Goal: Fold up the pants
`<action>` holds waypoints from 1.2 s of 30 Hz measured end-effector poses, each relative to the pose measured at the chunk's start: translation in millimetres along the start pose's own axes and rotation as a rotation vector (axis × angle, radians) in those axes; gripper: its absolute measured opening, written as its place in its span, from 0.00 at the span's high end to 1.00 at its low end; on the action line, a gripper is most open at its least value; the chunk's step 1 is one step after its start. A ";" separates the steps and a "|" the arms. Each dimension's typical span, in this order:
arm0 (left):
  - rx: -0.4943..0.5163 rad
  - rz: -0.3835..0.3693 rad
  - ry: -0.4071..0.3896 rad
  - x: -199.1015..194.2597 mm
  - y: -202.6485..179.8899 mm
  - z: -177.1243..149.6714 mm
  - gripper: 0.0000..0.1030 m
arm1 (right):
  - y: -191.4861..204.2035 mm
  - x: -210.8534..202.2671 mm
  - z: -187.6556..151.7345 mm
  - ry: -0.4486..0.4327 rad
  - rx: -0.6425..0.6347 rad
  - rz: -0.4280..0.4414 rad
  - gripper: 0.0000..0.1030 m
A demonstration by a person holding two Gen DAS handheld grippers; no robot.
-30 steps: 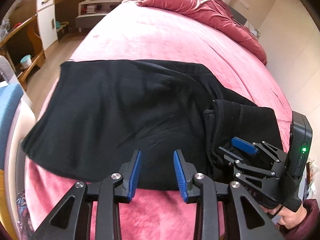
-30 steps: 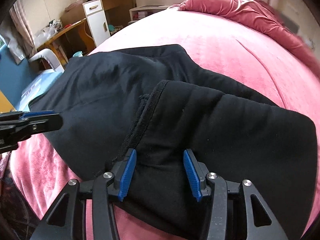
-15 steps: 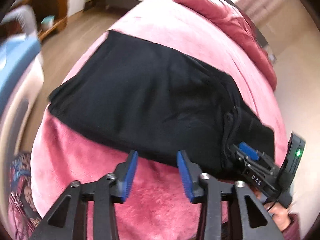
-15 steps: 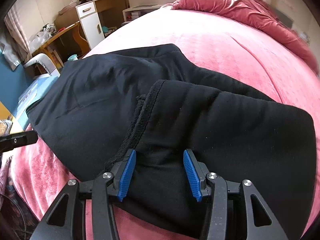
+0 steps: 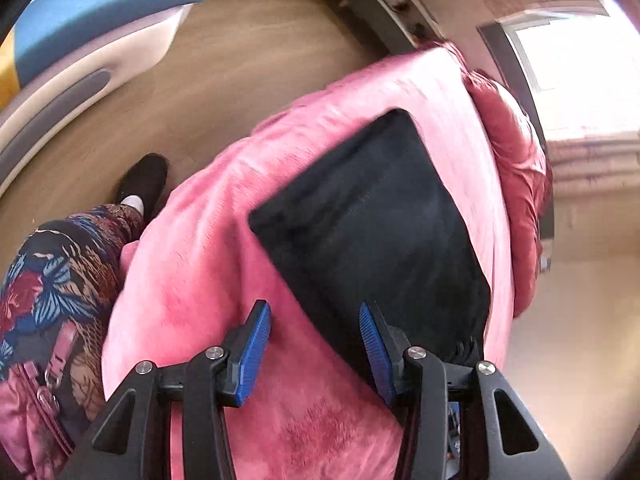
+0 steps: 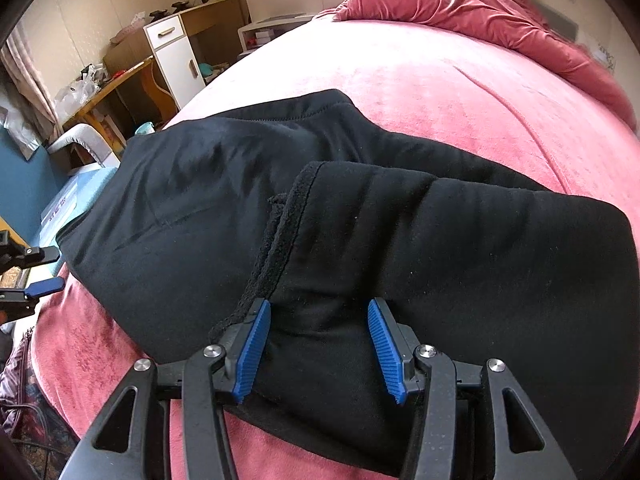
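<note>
Black pants [image 6: 360,232] lie folded on a pink bed, with the leg end doubled over the wider part. My right gripper [image 6: 318,350] is open, its blue pads on either side of the near fold of the fabric. My left gripper [image 5: 316,354] is open and empty, tilted over the bed's near left edge beside the pants [image 5: 380,232]. Its tips also show at the left edge of the right wrist view [image 6: 40,272], clear of the cloth.
The pink bed cover [image 6: 460,88] spreads around the pants, with a red quilt [image 6: 480,4] heaped at the head. Wooden floor [image 5: 200,80], a person's patterned leg [image 5: 52,280] and black shoe [image 5: 142,184] lie left of the bed. A desk and white cabinet [image 6: 176,56] stand at far left.
My left gripper has swung away to the left and tilted, off the pants' near edge toward the bed's side. My right gripper has stayed open over the fold.
</note>
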State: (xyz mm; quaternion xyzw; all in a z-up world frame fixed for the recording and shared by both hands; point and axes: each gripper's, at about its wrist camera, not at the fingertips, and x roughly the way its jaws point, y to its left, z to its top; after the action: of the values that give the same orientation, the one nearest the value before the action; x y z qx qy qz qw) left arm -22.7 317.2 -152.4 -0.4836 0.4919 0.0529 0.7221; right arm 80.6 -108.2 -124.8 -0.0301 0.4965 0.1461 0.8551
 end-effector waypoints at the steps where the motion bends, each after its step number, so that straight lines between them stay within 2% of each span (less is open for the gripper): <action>1: -0.016 -0.009 0.007 1.4 1.7 2.0 0.54 | 0.3 -0.5 -0.9 -0.002 0.001 -0.001 0.49; 8: -0.007 0.010 -0.024 14.8 -5.3 15.4 0.58 | 0.4 -1.3 -1.6 -0.006 -0.001 -0.005 0.49; 13: 0.048 0.023 -0.060 15.8 -14.8 18.2 0.78 | 1.0 -1.7 -1.0 -0.006 -0.001 -0.004 0.49; 16: 0.142 0.027 -0.097 9.9 -31.1 13.7 0.83 | 2.2 -1.2 -0.7 -0.006 -0.003 -0.004 0.49; 18: 0.220 0.004 -0.126 4.1 -49.4 11.6 0.84 | 1.9 -1.6 0.3 -0.003 -0.004 -0.001 0.49; 21: 0.423 -0.052 -0.172 -9.7 -92.6 -4.7 0.85 | -0.2 -4.9 5.4 0.012 -0.008 0.010 0.49; 24: 0.612 -0.125 -0.172 -13.7 -133.5 -26.6 0.85 | -5.9 -15.8 12.5 0.003 0.021 0.022 0.49; 25: 0.662 -0.143 -0.165 -12.2 -143.9 -33.8 0.85 | -7.3 -22.4 14.8 -0.018 0.031 0.042 0.49; 27: 0.742 -0.176 -0.134 -5.3 -161.4 -47.2 0.85 | -10.8 -34.7 20.1 -0.045 0.070 0.141 0.47; 29: 0.795 -0.183 -0.115 1.8 -172.4 -56.5 0.85 | -13.8 -43.6 26.8 -0.053 0.126 0.302 0.43; 30: 0.828 -0.182 -0.100 7.7 -178.3 -62.9 0.85 | -14.2 -45.8 29.0 -0.057 0.139 0.350 0.42; 33: 0.882 -0.190 -0.066 17.2 -187.2 -72.0 0.85 | -17.0 -48.0 42.8 -0.057 0.222 0.570 0.37; 36: 0.928 -0.195 -0.049 23.0 -191.5 -76.9 0.85 | -11.1 -41.5 56.0 -0.039 0.247 0.685 0.32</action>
State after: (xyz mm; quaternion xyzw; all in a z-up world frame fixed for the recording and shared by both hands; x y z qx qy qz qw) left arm 44.1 149.4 -49.8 -0.1525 0.3987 -0.2288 0.8749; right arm 111.5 -117.0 -61.9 0.2442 0.4753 0.3637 0.7630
